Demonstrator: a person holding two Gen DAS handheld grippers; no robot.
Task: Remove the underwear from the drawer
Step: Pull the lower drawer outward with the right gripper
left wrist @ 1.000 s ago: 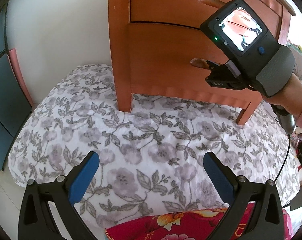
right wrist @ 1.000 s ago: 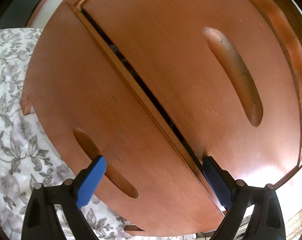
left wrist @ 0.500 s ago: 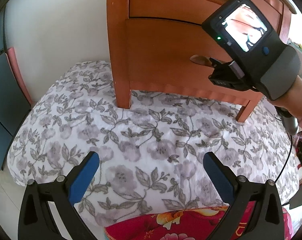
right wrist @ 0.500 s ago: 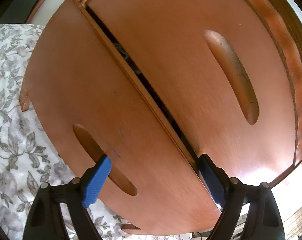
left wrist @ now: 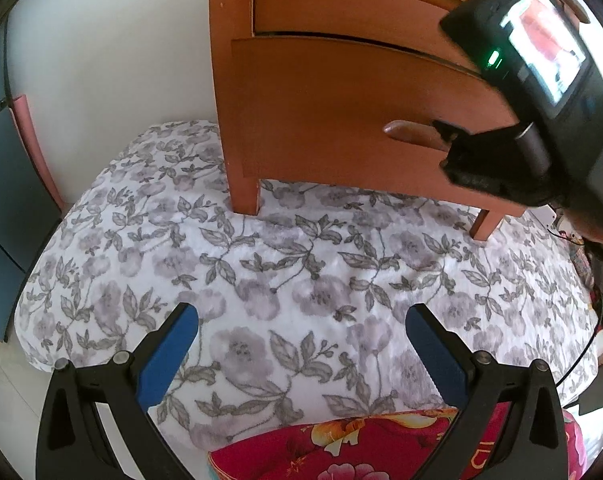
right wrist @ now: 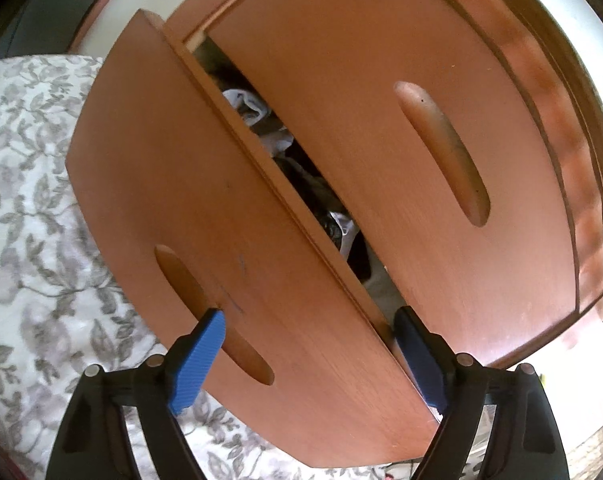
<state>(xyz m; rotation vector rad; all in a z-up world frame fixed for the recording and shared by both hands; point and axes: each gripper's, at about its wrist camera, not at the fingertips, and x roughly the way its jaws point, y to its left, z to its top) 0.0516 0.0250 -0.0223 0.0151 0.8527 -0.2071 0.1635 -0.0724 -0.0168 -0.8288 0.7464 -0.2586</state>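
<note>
The orange wooden cabinet's lower drawer (right wrist: 173, 184) is pulled partly out, leaving a gap under the upper drawer (right wrist: 341, 80). White and dark underwear (right wrist: 257, 116) lies bunched in that gap. My right gripper (right wrist: 309, 360) is open and straddles the drawer front, its left fingertip (right wrist: 199, 356) at the slot handle (right wrist: 189, 292) and the other by the drawer's top edge. In the left wrist view the right gripper (left wrist: 461, 152) sits at the lower drawer (left wrist: 341, 112) handle. My left gripper (left wrist: 301, 344) hangs open over the bed, holding nothing.
The cabinet stands on a grey floral blanket (left wrist: 261, 264), its front leg (left wrist: 243, 196) near the white wall. A red floral fabric (left wrist: 341, 452) lies at the near edge. Dark panels (left wrist: 1, 168) line the left side. A cable (left wrist: 581, 360) hangs at the right.
The lower drawer has slid out towards me with the right gripper, and the gap now shows clothing inside. The left gripper has stayed open over the blanket.
</note>
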